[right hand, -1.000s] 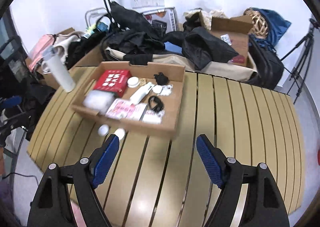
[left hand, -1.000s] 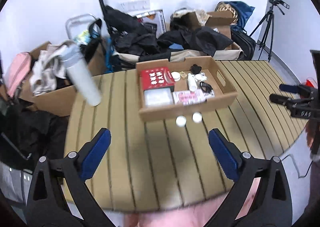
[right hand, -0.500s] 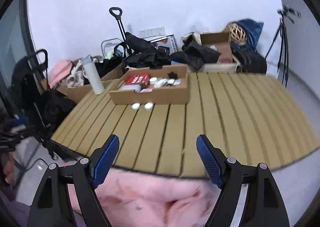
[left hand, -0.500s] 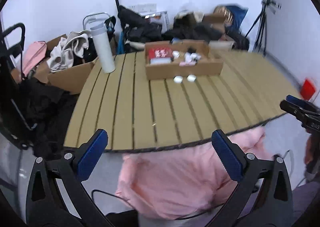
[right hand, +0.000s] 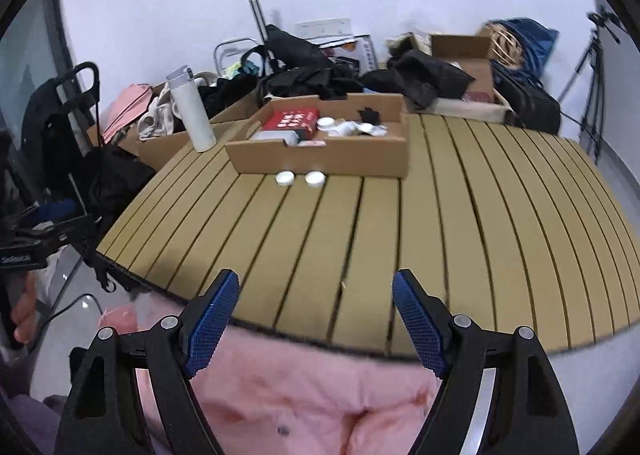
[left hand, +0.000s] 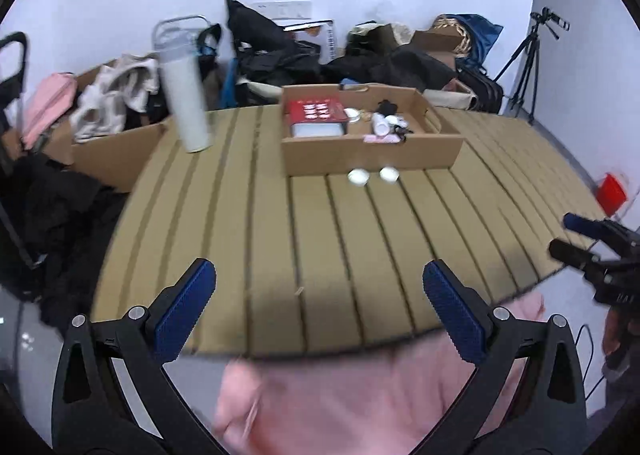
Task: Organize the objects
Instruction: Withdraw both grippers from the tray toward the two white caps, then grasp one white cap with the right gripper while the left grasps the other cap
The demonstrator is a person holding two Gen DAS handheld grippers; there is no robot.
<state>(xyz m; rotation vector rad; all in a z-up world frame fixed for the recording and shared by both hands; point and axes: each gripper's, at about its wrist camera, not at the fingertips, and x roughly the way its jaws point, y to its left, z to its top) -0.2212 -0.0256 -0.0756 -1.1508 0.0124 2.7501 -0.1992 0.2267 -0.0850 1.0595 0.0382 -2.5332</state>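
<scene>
Two small round white lidded jars point(left hand: 357, 177) point(left hand: 389, 173) sit side by side on the tan slatted counter point(left hand: 320, 239), just in front of a shallow brown cardboard tray point(left hand: 372, 155). Its near wall hides much of its contents; a red printed box point(left hand: 316, 111) shows, the smaller pieces blur together. A tall white bottle point(left hand: 186, 107) stands left. Left gripper point(left hand: 316, 307) and right gripper point(right hand: 314, 319) hang spread and empty near the counter's edge, above pink padded clothing point(right hand: 304, 391).
</scene>
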